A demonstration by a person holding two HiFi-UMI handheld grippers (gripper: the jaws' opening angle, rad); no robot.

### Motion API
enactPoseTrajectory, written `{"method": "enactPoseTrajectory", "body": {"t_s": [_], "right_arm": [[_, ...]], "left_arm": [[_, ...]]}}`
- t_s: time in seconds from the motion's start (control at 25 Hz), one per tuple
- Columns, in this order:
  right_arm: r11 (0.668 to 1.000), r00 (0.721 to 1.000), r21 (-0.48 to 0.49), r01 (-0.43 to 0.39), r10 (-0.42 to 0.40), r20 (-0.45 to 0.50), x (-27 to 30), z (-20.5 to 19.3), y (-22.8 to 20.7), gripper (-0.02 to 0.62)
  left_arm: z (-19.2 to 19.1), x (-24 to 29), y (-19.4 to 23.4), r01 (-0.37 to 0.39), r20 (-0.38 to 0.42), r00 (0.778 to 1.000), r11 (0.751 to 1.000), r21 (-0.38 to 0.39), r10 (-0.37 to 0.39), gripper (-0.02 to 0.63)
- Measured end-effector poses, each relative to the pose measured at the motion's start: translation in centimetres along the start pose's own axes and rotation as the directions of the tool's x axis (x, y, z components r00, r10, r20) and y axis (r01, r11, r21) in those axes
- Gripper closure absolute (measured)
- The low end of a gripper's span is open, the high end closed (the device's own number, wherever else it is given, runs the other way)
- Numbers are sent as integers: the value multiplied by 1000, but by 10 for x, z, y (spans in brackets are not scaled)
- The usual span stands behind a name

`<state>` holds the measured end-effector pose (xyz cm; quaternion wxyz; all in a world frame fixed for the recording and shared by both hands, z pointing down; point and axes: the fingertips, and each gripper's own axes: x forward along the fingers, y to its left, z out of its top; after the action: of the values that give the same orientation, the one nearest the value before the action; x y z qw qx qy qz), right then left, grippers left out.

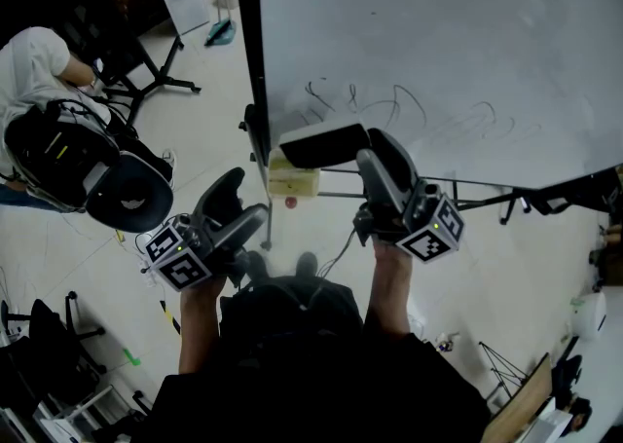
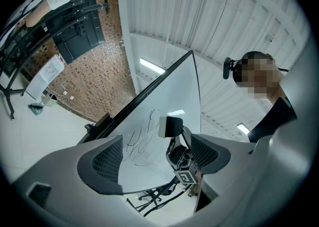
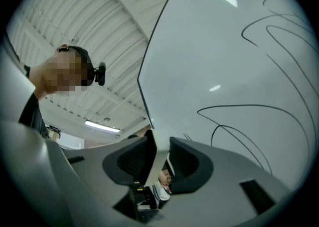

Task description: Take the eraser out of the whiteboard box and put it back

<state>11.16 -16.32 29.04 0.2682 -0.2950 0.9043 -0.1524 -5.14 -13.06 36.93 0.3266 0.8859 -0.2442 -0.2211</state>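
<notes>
One likely light, stiff-backed eraser (image 1: pixel 324 143), clamped across its width by my right tongs (image 3: pixel 158 158), twelve o'clock; left tongs (image 2: pixel 158 158) wide, empty.

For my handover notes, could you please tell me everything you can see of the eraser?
The eraser is a flat oblong block, black on its back, white and felt-like on its wiping face. The right tongs clamp it at one end, one on the black back, one on the white face; the rest juts out beyond them. It is held up before the whiteboard, near the black scribbles; whether it touches the board cannot be told.
</notes>
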Motion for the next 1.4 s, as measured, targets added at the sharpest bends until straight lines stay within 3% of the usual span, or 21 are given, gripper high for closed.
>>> {"method": "enactPoseTrajectory", "body": {"t_s": [0.8,1.4], "right_arm": [[989,979,132,-66,38,200,-8,37,11,437],[988,959,117,-103,67,277,-5,62,21,437]], "left_arm": [[-3,2,-9,-1,-14,1000,1000,-2,1,179],[-5,9,-16,21,-24,999,1000,10,-21,179]]}}
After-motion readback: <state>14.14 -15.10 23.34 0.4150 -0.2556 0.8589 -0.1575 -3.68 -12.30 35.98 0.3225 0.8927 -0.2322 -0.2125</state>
